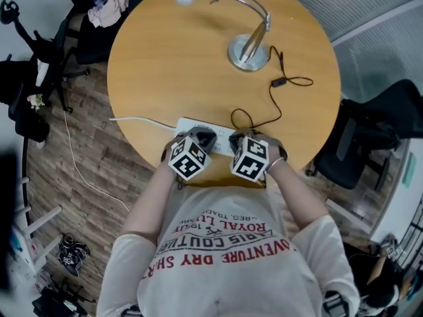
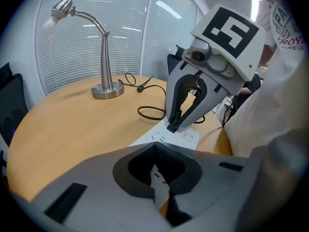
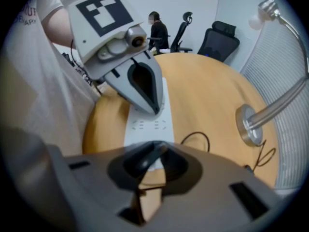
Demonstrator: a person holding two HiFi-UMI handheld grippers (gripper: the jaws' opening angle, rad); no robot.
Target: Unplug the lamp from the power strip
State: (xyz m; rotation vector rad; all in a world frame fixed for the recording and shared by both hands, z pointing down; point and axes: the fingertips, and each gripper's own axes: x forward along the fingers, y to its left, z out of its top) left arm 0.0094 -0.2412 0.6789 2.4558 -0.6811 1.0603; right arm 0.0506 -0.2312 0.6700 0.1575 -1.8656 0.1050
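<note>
A white power strip (image 1: 188, 125) lies near the front edge of the round wooden table (image 1: 172, 65). The metal desk lamp (image 1: 248, 51) stands at the back, and its black cord (image 1: 277, 104) loops down to the strip. In the left gripper view my right gripper (image 2: 175, 122) stands upright over the strip (image 2: 187, 138), its fingertips pinched on the black plug (image 2: 172, 128). My left gripper (image 3: 155, 111) is shut, and its tip rests on the strip (image 3: 149, 127) beside it. Both grippers sit side by side in the head view, left gripper (image 1: 201, 139) and right gripper (image 1: 236, 140).
The strip's white cable (image 1: 132, 119) runs off the table's left edge to the floor. An inline switch (image 1: 277, 82) sits on the lamp cord. Black office chairs stand right (image 1: 370, 137) and upper left (image 1: 99, 25) of the table. A person (image 3: 157, 30) sits far off.
</note>
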